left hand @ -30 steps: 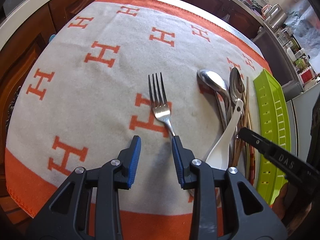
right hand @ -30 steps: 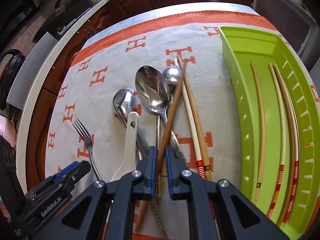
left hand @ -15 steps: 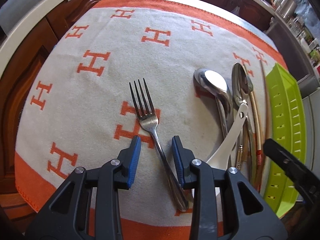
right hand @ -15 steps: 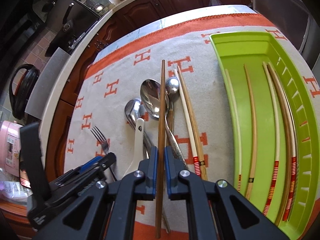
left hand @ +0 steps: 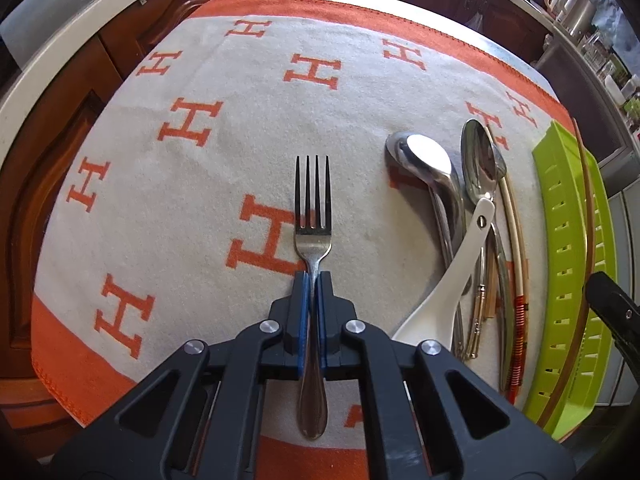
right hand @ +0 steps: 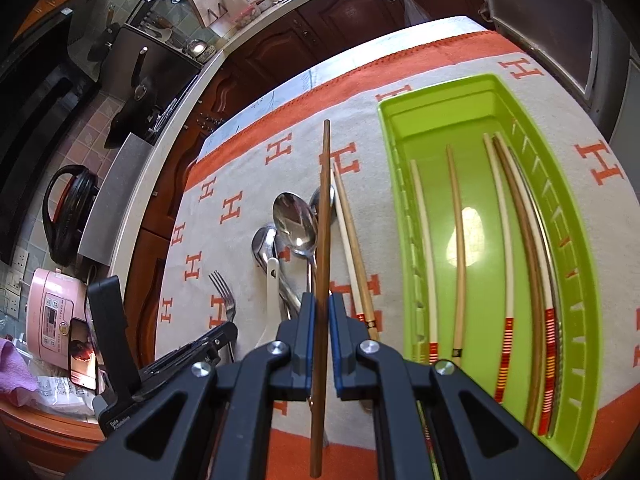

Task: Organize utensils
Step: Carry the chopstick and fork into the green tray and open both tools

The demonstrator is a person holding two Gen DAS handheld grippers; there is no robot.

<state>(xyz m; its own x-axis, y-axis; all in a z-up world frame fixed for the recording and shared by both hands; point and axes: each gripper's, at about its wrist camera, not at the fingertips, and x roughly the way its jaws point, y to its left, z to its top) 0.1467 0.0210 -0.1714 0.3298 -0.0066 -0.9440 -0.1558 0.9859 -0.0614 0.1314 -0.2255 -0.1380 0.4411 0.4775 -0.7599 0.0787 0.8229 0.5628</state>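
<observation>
Kitchen: dark wood cabinets ring the table (left hand: pixel 400 0), which is covered by a cream cloth (left hand: pixel 200 208) with orange H marks and an orange border.
Fork (left hand: pixel 313 240): lies flat on the cloth, tines pointing away from the camera, handle end toward it.
Left tongs (left hand: pixel 311 280): pressed together on the fork's neck, just behind the tines; the handle runs back between the blue pads.
Brown chopstick (right hand: pixel 323 248): pinched by the right tongs (right hand: pixel 320 300) near its thick end, raised off the cloth, its tip crossing over the spoons.
Spoons: two steel ones (left hand: pixel 424 160) and (left hand: pixel 480 164) lie side by side to the right of the fork, bowls away from the camera; a white ceramic spoon (left hand: pixel 452 280) lies slanted across their handles.
Loose chopsticks (right hand: pixel 352 248): a pale pair on the cloth between the spoons and the tray, ends banded in red.
Tray (right hand: pixel 394 168): green, slotted sides, at the cloth's right side; five chopsticks (right hand: pixel 460 240) seem to lie lengthwise in it, though the close pair by the far wall is hard to separate.
Beyond the table: a pink cooker (right hand: pixel 52 312) and a black kettle (right hand: pixel 70 216) on the left counter.
</observation>
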